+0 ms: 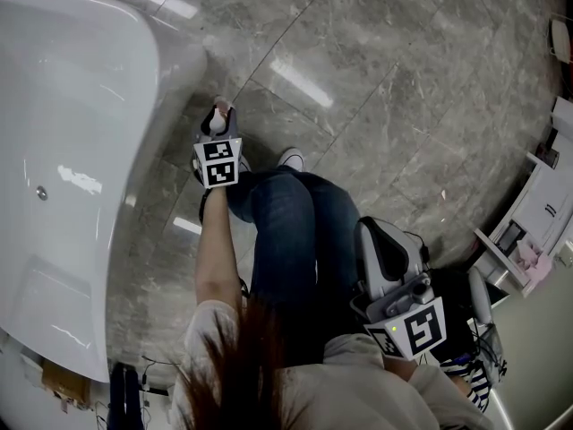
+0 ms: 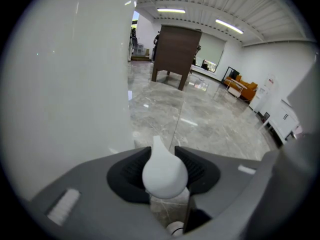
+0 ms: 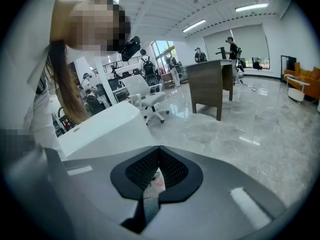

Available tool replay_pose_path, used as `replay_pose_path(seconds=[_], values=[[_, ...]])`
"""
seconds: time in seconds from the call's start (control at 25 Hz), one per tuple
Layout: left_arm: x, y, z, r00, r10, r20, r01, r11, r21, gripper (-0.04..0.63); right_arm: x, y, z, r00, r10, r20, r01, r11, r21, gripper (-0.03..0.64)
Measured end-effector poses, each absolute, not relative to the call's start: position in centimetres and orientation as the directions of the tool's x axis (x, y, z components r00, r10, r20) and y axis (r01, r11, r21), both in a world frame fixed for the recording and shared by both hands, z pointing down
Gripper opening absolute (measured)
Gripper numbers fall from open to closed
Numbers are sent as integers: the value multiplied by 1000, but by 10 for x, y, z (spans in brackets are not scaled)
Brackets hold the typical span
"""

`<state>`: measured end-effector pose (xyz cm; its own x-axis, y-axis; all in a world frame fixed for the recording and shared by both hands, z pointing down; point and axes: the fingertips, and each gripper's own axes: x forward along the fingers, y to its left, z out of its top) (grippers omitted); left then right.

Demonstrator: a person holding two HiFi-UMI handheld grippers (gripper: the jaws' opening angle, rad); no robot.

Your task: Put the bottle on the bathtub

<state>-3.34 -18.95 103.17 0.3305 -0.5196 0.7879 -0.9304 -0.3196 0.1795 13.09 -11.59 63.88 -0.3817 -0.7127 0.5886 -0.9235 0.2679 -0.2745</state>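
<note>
The bottle (image 2: 165, 175) has a white rounded pump top and a clear body, and it stands upright between the pads of my left gripper (image 2: 164, 154). I cannot see the pads pressing on it, and the jaws stand wide. In the head view the left gripper (image 1: 218, 119) is low over the grey floor, beside the outer wall of the white bathtub (image 1: 72, 150), with the bottle's white top (image 1: 218, 124) showing at its tip. The tub wall (image 2: 65, 74) fills the left of the left gripper view. My right gripper (image 3: 159, 149) is shut on nothing and is held near the person's lap (image 1: 370, 231).
The person crouches, with jeans-clad legs (image 1: 295, 240) between the grippers. A dark wooden desk (image 2: 175, 54) and an orange sofa (image 2: 242, 89) stand far across the marble floor. A white office chair (image 3: 145, 96) is beyond the tub (image 3: 105, 126). White cabinets (image 1: 546, 204) line the right.
</note>
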Motion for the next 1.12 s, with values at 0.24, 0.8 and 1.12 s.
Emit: replay_pose_path(seconds=[0.24, 0.8, 1.12], values=[[-32, -185, 1044, 342, -492, 801, -918, -357, 172, 192, 130, -117, 642, -376, -716, 589, -926, 262, -272, -3], [-7, -169, 1054, 446, -372, 814, -842, -484, 241, 198, 124, -120, 646, -388, -712, 585, -920, 265, -289, -3], [-21, -162, 1028, 406, -389, 827, -865, -457, 209, 235, 126, -114, 625, -384, -700, 602, -922, 249, -297, -3]])
